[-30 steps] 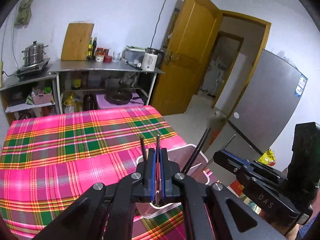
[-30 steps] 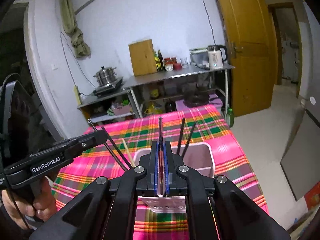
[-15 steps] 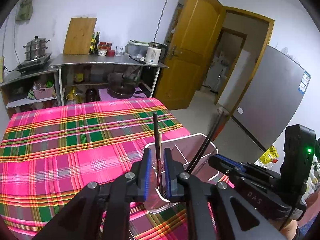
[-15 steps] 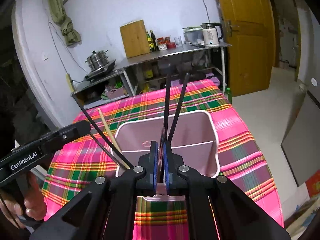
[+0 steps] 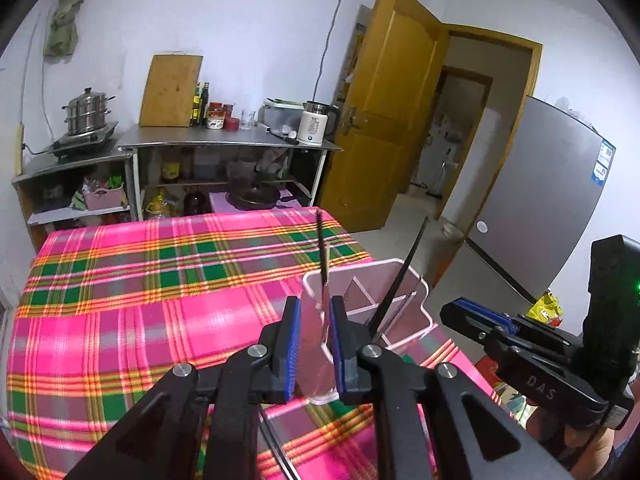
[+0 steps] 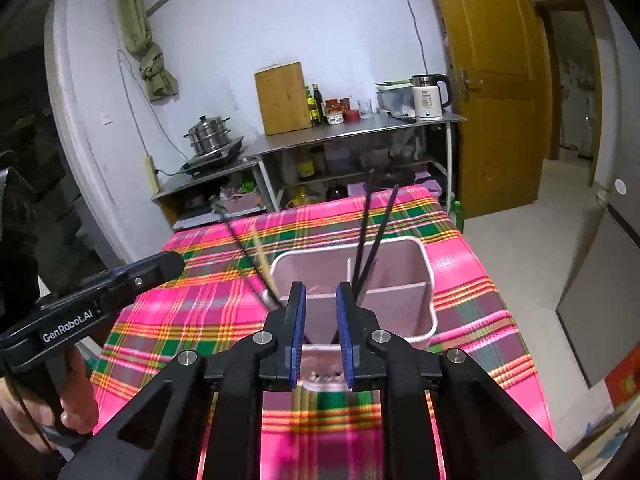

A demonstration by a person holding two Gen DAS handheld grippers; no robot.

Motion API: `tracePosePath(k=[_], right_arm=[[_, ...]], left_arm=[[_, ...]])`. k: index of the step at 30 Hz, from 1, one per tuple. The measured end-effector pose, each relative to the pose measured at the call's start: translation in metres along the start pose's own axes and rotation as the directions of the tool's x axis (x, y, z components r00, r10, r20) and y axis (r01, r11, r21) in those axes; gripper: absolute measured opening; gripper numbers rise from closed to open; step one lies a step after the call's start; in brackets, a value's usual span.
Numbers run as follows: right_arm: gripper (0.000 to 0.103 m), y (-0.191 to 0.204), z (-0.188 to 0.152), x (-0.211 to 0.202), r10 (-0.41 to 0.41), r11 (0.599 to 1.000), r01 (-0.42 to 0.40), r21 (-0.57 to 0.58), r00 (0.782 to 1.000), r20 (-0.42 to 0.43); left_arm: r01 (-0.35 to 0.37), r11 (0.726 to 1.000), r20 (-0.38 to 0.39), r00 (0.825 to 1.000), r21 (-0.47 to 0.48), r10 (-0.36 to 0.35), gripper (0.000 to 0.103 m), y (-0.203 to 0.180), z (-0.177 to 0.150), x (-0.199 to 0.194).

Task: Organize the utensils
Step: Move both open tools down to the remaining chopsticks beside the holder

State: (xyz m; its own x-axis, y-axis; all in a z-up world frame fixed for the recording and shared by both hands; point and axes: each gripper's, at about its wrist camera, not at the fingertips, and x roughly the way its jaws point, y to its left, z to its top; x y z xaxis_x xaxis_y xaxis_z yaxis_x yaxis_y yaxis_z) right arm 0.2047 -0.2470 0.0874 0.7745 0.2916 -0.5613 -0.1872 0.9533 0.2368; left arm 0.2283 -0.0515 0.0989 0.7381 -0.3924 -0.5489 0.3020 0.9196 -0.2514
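A: Where are you in the job right now?

B: You look to be at the letting-go step. Your left gripper (image 5: 314, 320) hangs with its blue pads spread apart and nothing pinched between them, right over the near corner of the pink holder (image 5: 424, 322). Your right gripper (image 6: 321, 308) is spread the same way, empty, over the near compartment of that holder (image 6: 424, 276).

A: And the utensils?

B: They stand in the holder, which sits on the plaid tablecloth (image 5: 160, 300) toward its 3 o'clock edge in the left view. From the right view, 2 black chopsticks (image 6: 370, 232) lean in the far right compartment, at 1 o'clock from your pads. Another black stick and a pale wooden chopstick (image 6: 262, 258) lean out at 10 o'clock, blurred. In the left view a thin dark-handled utensil (image 5: 322, 248) rises just past your pads; you cannot tell from here which compartment holds it.

A: Next move?

B: My read: lift both tools straight up, well wide of the leaning sticks, since a snag could tip the light holder. No loose utensils show on the cloth.

A: Any writing?

B: "GenRobot.AI" on the left tool in the right view, "DAS" on the right tool in the left view. The label on the white kettle (image 6: 429, 100) is too small to read.
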Motion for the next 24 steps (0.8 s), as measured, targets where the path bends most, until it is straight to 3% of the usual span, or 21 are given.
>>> tracePosePath(k=[24], right_arm=[[0.016,0.046,-0.082,-0.025,0.055,0.996,-0.06,-0.071,0.997,-0.061]], left_arm=[[-0.093,0.995,-0.035,0.995,-0.03,0.092,0.014,0.023,-0.099,-0.055]])
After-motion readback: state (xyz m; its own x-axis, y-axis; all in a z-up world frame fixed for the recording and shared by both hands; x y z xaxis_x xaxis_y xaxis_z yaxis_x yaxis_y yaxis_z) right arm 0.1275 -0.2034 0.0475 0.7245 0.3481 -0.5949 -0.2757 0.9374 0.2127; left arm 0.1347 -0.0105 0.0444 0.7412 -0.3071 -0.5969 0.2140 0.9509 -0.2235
